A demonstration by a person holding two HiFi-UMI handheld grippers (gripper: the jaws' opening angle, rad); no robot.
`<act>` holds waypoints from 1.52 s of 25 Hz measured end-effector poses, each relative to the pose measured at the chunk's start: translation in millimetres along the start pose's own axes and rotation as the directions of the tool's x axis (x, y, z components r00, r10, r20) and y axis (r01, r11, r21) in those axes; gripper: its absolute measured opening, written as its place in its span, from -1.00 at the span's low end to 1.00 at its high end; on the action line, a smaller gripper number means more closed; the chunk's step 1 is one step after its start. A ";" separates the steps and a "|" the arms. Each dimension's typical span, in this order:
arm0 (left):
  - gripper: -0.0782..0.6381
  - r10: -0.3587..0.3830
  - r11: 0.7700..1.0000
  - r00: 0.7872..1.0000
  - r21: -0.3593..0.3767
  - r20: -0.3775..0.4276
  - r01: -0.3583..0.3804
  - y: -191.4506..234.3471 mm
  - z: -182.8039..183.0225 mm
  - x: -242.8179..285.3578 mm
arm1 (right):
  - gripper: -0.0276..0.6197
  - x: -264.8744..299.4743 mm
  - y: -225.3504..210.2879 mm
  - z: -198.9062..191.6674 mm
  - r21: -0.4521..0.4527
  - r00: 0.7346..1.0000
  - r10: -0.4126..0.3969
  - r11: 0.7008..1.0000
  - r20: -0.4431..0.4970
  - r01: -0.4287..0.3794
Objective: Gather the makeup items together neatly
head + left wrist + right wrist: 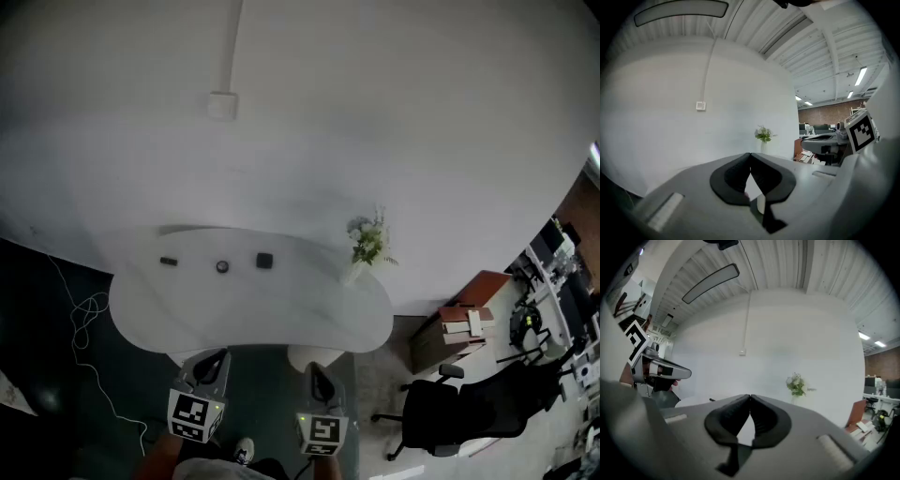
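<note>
The left tool (215, 358) and right tool (317, 368) hover off the white surface's (281, 319) near edge, jaws pressed together, empty. Three dark makeup items lie apart in a far-side row: oblong piece (168, 262), round piece (222, 267), square piece (264, 261)

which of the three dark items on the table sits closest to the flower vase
The squarish black item, at the right end of the row. The round item sits in the middle, and the slim item lies farthest from the flower vase.
</note>
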State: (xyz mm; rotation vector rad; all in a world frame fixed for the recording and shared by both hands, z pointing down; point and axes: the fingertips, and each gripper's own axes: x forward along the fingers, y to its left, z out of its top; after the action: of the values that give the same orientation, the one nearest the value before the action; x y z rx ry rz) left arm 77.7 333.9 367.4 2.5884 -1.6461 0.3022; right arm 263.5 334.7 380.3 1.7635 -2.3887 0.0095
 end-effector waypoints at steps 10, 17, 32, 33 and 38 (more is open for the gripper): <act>-0.75 -0.008 1.000 1.000 0.001 -0.016 0.008 -6.5 -5.3 10.6 | -0.90 6.3 -7.5 -2.2 -0.001 1.000 -0.003 1.000 -0.008 0.003; -0.75 -0.007 1.000 1.000 0.000 -0.022 0.007 7.8 -5.0 28.5 | -0.90 30.8 -6.2 -8.3 0.009 1.000 0.007 1.000 -0.024 -0.006; -0.75 0.050 0.997 0.996 -0.054 -0.076 -0.054 110.8 -21.2 126.3 | -0.90 181.0 10.8 -4.0 0.013 0.994 0.091 0.996 -0.060 -0.091; -0.75 0.053 0.997 0.995 -0.058 -0.084 -0.058 118.7 -24.9 133.9 | -0.90 193.5 12.7 -4.1 0.012 0.993 0.099 0.995 -0.065 -0.099; -0.75 0.091 0.992 0.989 -0.080 -0.119 -0.101 163.5 -37.4 165.4 | -0.90 255.3 29.1 -7.4 0.017 0.983 0.155 0.988 -0.096 -0.154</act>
State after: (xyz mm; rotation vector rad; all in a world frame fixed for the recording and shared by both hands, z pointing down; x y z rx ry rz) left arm -6.9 122.4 427.4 2.3868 -1.7079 0.3692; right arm 164.1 102.2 426.6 1.5398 -2.4520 0.1240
